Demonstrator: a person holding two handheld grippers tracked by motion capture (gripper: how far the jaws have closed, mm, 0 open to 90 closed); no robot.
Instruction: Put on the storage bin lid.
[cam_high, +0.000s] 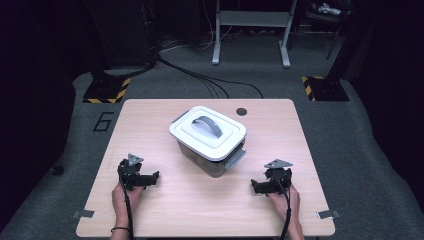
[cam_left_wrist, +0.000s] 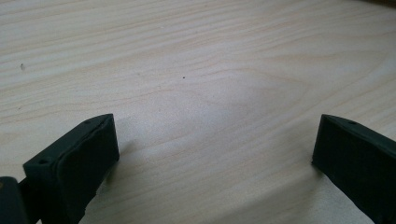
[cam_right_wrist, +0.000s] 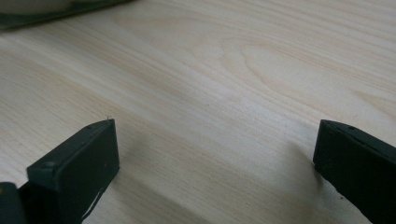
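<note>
on the surface (cam_high: 150, 125), one lidded box (cam_high: 209, 138) is sitting between two tongs, left tongs (cam_high: 155, 176) and right tongs (cam_high: 255, 186), both resting with jaws spread wide.

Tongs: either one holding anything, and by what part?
Nothing held. Left tongs and right tongs both open over bare table, apart from the lidded box.

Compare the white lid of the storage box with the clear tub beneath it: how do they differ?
The lid is opaque white with a grey handle; the tub is see-through and darker. The lid lies flat on top; the tub stands on the table. Both are rectangular with rounded corners.
</note>
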